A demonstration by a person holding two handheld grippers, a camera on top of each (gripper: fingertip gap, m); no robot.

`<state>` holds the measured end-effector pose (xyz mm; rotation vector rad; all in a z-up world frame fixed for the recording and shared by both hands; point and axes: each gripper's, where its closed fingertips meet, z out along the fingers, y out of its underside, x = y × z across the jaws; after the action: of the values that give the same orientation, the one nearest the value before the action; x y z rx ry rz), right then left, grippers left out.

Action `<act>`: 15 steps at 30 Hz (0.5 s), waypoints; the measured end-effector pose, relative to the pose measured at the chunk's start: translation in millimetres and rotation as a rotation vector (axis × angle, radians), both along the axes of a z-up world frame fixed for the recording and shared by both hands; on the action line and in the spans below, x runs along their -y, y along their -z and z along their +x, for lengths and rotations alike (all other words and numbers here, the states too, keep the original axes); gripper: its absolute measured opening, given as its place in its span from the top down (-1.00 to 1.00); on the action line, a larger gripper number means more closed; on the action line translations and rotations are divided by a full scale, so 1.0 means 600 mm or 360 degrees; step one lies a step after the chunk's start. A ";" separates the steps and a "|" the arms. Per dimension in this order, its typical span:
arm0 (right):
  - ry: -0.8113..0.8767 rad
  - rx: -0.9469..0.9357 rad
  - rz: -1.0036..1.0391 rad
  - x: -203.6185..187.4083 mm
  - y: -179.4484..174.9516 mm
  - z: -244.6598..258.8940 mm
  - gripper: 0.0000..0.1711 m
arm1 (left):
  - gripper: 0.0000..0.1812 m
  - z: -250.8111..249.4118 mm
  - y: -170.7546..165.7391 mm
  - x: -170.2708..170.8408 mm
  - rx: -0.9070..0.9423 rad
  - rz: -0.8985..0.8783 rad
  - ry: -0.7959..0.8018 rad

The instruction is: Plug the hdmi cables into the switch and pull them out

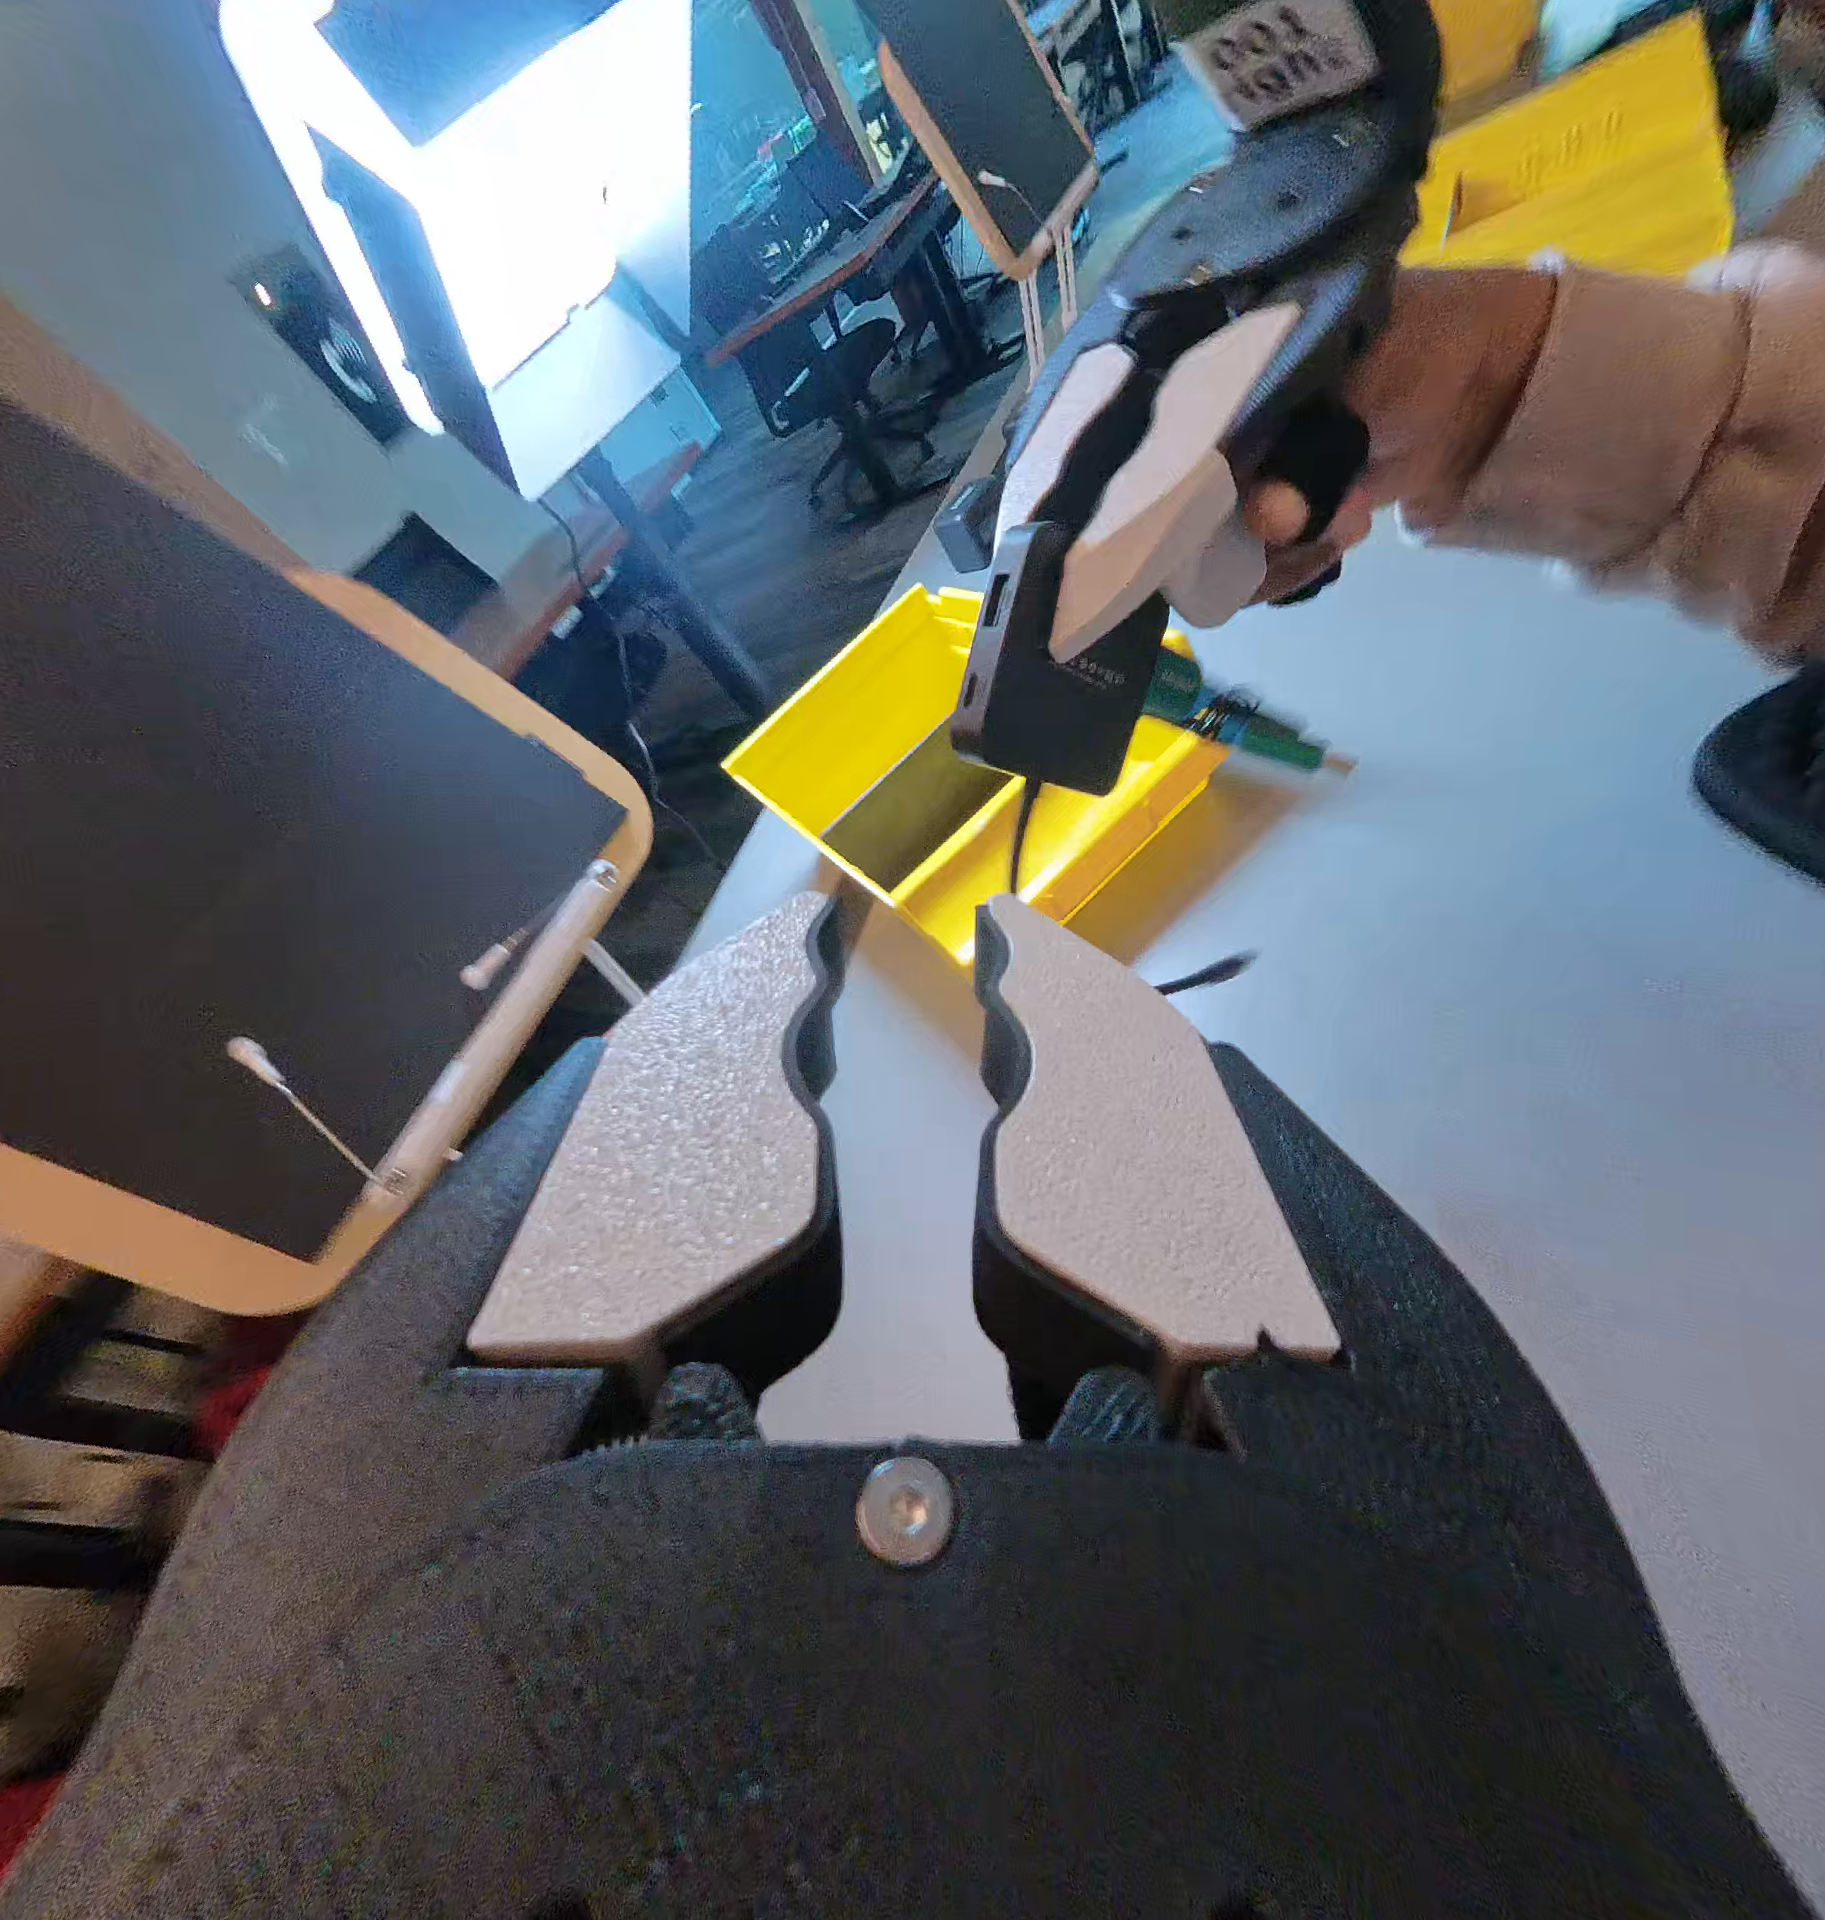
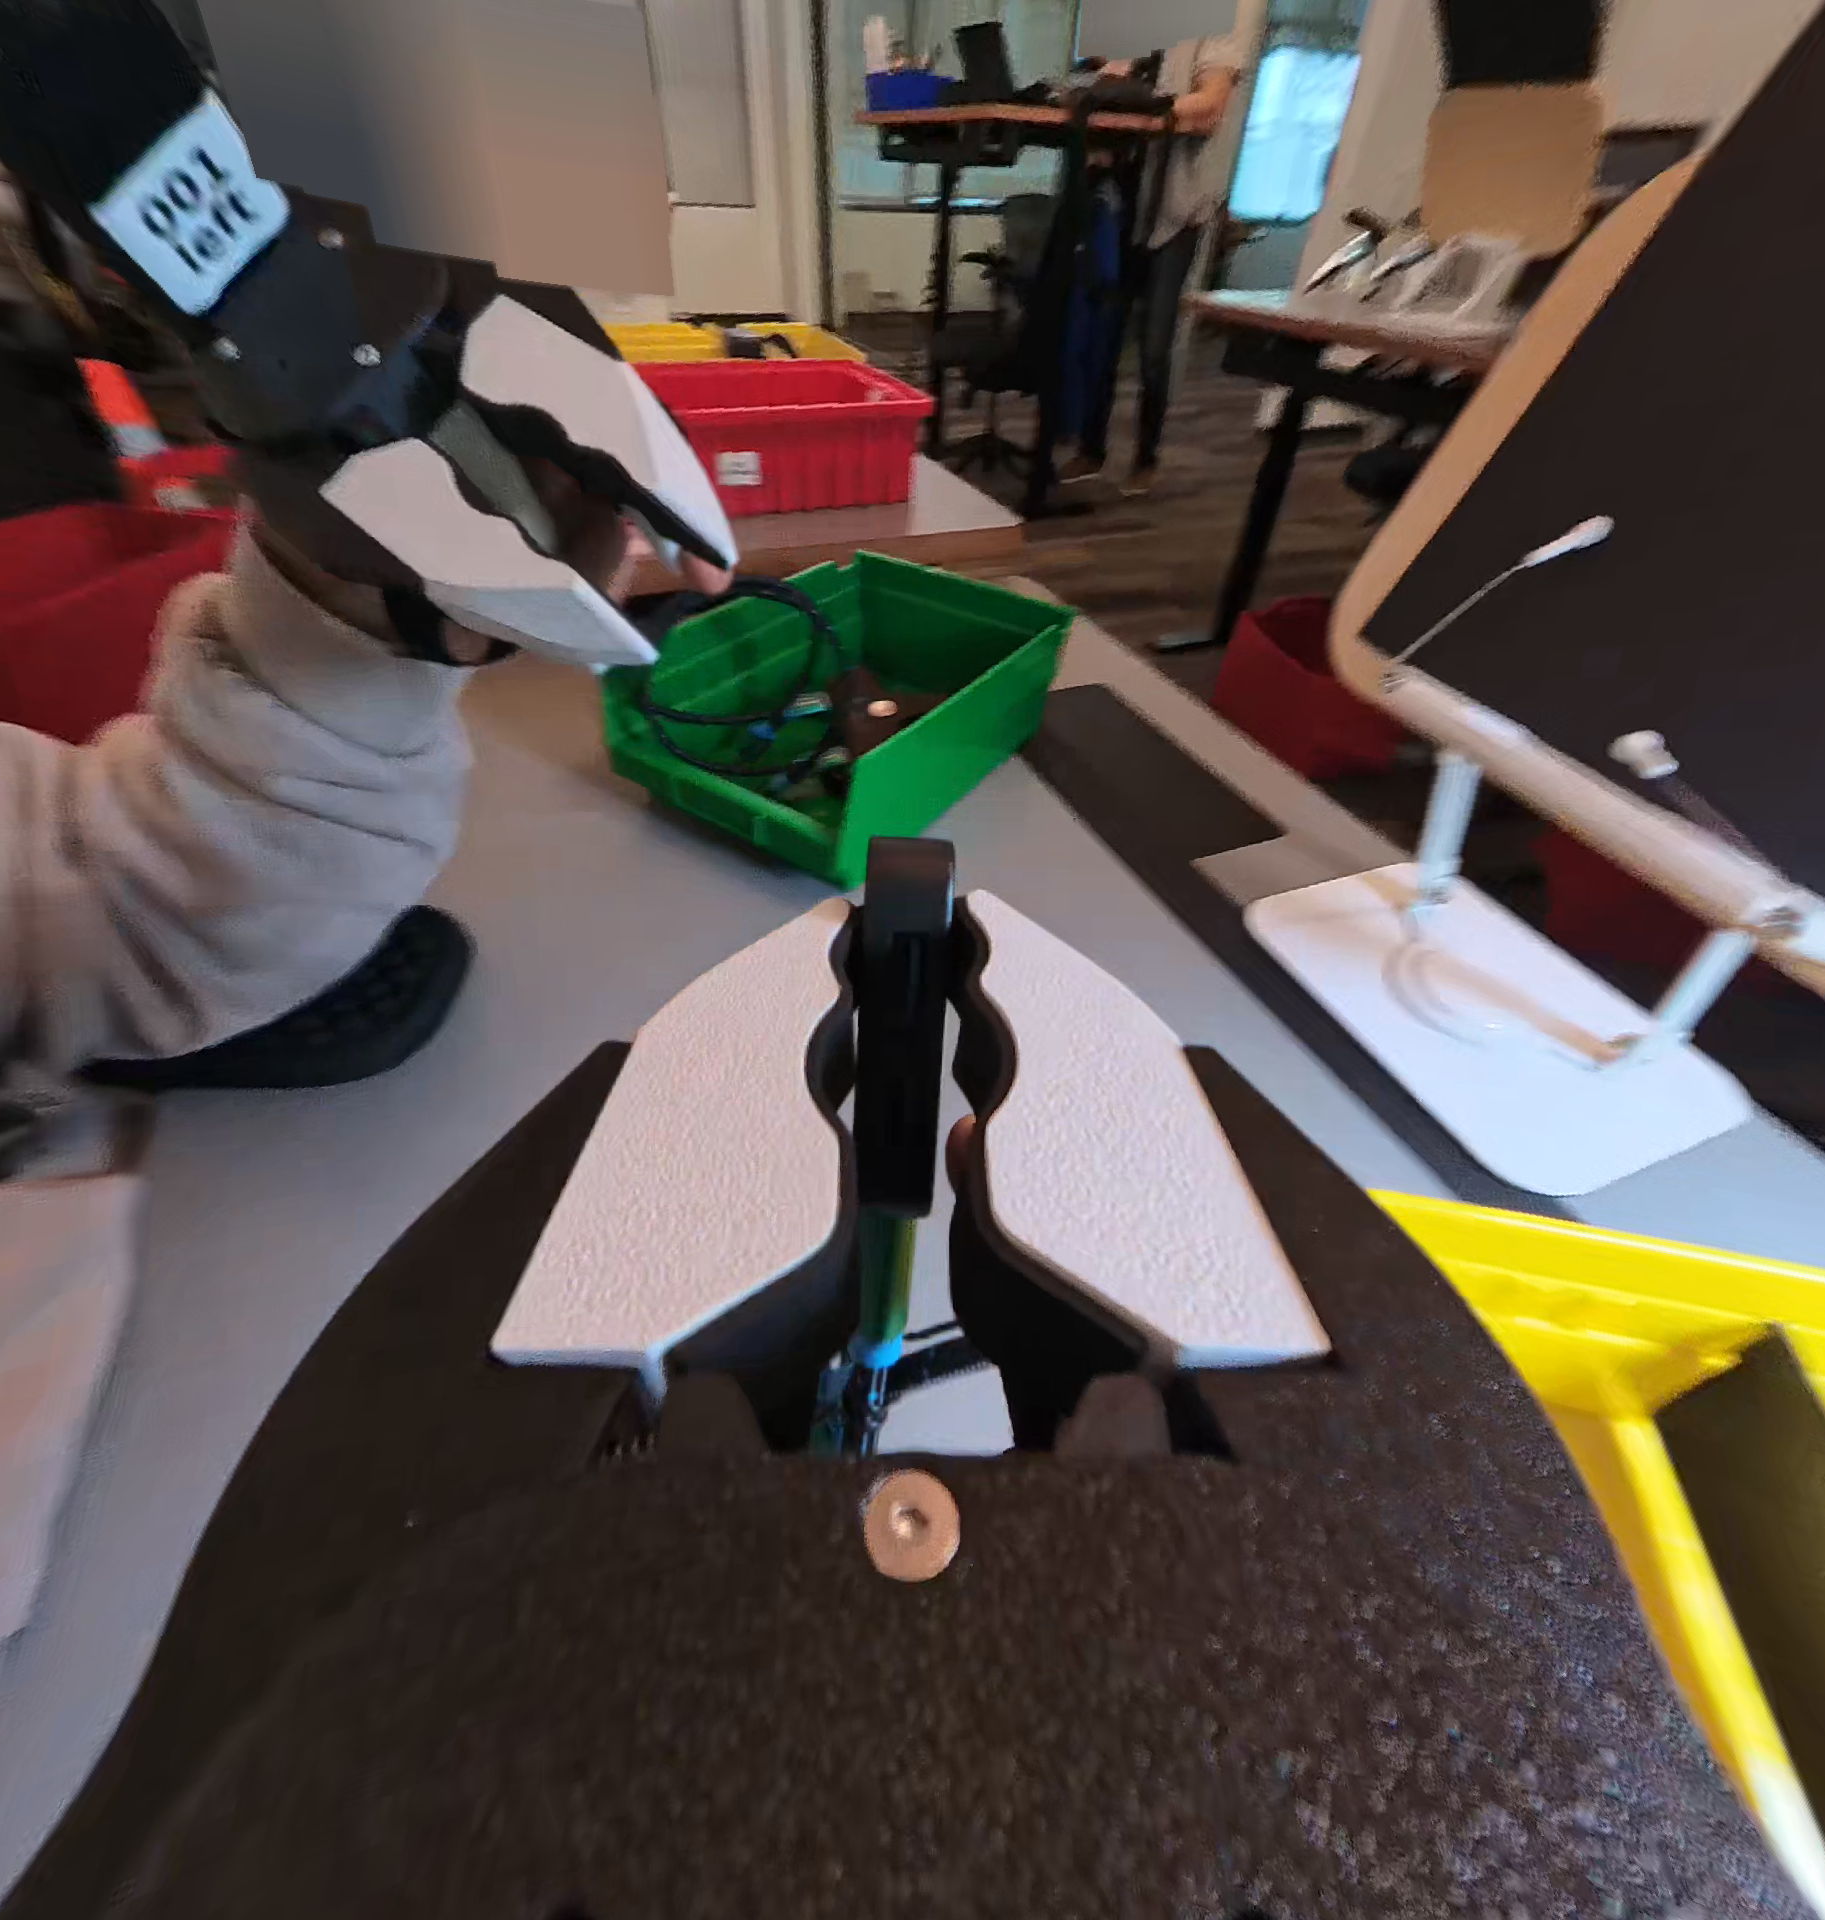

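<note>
Above the yellow bin [image 1: 887, 821] on the gray tabletop [image 1: 1510, 1143] we see the right gripper [image 1: 1084, 582] clamped on the black switch [image 1: 1053, 686], which hangs upright in the air with its thin black cord [image 1: 1022, 842] dropping toward the bin. From the right wrist view we look along that same switch [image 2: 900, 1029], pinched edge-on between the white fingers [image 2: 700, 1143], with a green cable [image 2: 887, 1278] showing below it. Our left gripper [image 1: 908, 935] holds nothing; its jaws stand a narrow gap apart over bare tabletop, and we see it again raised above the green bin [image 2: 887, 717]. A coil of black cable [image 2: 742, 686] lies inside that green bin. Green-tipped cables [image 1: 1251, 727] lie on the tabletop just beyond the yellow bin. A dark panel on a white stand [image 2: 1490, 1049] sits beside it all.
</note>
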<state>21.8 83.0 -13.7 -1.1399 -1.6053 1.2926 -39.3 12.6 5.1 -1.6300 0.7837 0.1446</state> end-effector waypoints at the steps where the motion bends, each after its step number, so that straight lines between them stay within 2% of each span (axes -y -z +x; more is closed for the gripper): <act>1: -0.0109 0.0060 -0.0071 0.014 0.005 0.006 0.84 | 0.72 0.011 0.001 0.002 -0.0080 0.0029 0.0020; 4: -0.0369 0.0152 -0.0007 0.061 0.029 0.016 0.84 | 0.67 0.054 0.024 0.004 -0.0010 -0.0095 0.0193; 7: -0.0533 0.0198 0.0157 0.105 0.056 0.012 0.84 | 0.54 0.107 0.080 0.003 0.0230 -0.0436 0.0469; 8: -0.0572 0.0195 0.0192 0.117 0.061 0.009 0.84 | 0.57 0.117 0.095 -0.004 0.0242 -0.0488 0.0491; 9: -0.0588 0.0191 0.0222 0.124 0.066 0.007 0.84 | 0.75 0.123 0.111 -0.009 0.0212 -0.0525 0.0506; 12: -0.0436 0.0102 0.0359 0.101 0.063 -0.007 0.78 | 0.83 0.114 0.124 -0.025 0.0206 -0.0560 0.0449; 15: -0.0056 -0.0124 0.0437 0.047 0.011 -0.020 0.71 | 0.84 0.075 0.093 -0.043 0.0478 -0.0468 0.0368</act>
<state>9.5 55.1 -20.2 -0.8857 -1.6902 1.0844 5.5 38.4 -50.5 -1.7673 0.7781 -0.3885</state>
